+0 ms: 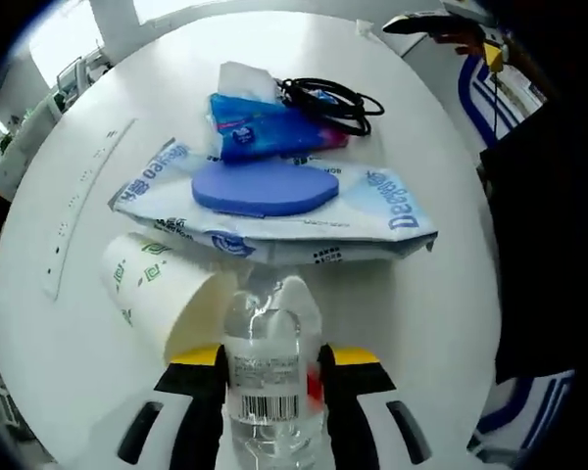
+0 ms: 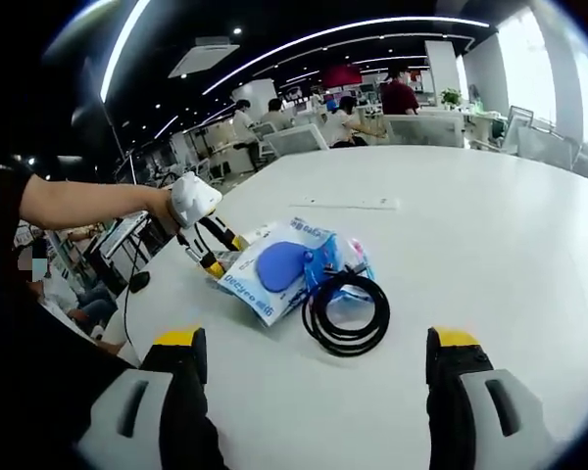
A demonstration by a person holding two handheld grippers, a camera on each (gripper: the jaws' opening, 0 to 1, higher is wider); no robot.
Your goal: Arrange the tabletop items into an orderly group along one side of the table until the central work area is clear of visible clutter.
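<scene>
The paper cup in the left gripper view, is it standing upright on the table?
No. The paper cup lies on its side on the white table, beside the water bottle held in the left gripper.

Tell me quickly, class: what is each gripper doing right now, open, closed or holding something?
Left gripper: closed on the clear water bottle.
Right gripper: open, holding nothing, jaws wide apart above the white table.

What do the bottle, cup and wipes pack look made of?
Bottle: clear glossy plastic, see-through with a printed label. Cup: matte white paper, probably, with green printed marks. Wipes pack: soft shiny plastic film, creased, with a blue lid that looks like hard plastic.
</scene>
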